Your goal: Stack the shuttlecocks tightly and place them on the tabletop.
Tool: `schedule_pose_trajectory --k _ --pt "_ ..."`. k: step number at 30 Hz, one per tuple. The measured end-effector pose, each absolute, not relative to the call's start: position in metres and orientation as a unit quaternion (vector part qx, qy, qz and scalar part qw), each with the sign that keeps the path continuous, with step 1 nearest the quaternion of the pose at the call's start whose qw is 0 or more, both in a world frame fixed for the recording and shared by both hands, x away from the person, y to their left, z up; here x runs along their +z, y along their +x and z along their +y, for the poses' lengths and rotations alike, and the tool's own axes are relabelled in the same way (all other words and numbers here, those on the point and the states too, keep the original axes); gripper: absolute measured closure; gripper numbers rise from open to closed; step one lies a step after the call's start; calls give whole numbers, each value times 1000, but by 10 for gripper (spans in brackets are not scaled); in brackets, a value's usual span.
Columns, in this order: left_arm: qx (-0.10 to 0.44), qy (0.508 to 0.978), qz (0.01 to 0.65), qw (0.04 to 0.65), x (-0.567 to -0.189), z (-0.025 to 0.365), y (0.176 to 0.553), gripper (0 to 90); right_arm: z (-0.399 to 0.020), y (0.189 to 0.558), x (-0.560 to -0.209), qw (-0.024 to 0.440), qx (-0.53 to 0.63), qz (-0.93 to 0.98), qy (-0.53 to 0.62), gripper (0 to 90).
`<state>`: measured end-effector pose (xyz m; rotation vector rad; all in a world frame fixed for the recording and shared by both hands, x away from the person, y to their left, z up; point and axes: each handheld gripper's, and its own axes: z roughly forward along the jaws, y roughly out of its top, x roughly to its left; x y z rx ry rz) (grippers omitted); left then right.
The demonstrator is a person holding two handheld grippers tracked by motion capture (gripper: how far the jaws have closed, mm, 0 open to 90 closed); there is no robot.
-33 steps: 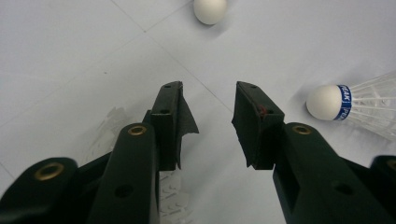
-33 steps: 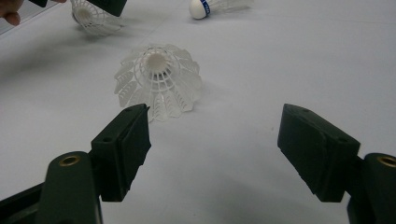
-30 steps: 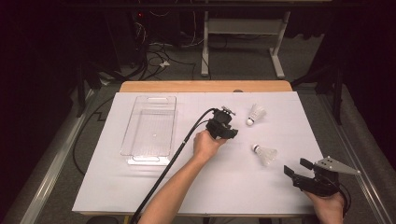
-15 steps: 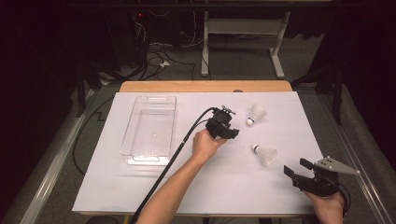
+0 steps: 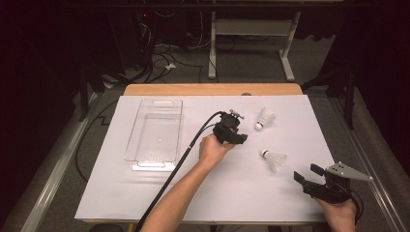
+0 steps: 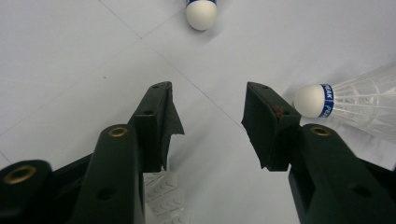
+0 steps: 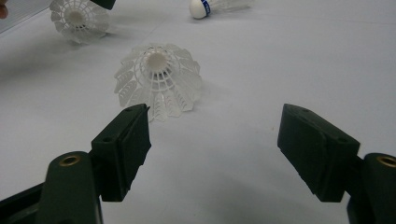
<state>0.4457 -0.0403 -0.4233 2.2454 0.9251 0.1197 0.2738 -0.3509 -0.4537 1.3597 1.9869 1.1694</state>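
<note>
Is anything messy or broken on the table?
Nothing looks broken. The near white plastic shuttlecock and the far white plastic shuttlecock lie tipped on their sides on the white table, outside the clear plastic tray, which holds nothing.

Both forearms bare, no sleeves in the high view. Left gripper (image 5: pixel 240 138): black, blocky body, small metal fitting on top, thick black cable (image 5: pixel 179 164) trailing back along the forearm past the table's near edge. Right gripper (image 5: pixel 305 174): black body, two stubby black jaws, flat grey three-cornered plate (image 5: pixel 349 171) on top, thin black cable looping by the wrist. In the left gripper view, jaws are matte black arms with brass-coloured screw inserts and dark recessed holes; rectangular black pads (image 6: pixel 268 122), one with a small reddish speck near its top edge, the other with a torn-looking flap of tape. In the right gripper view, same black arms, brass inserts, thick rectangular pads (image 7: pixel 317 148).
</note>
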Motion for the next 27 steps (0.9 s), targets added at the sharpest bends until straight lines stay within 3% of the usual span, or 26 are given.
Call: schedule_pose_trajectory --k 27 --pt "51 862 338 374 -391 -15 414 410 -351 274 -454 231 423 722 497 256"
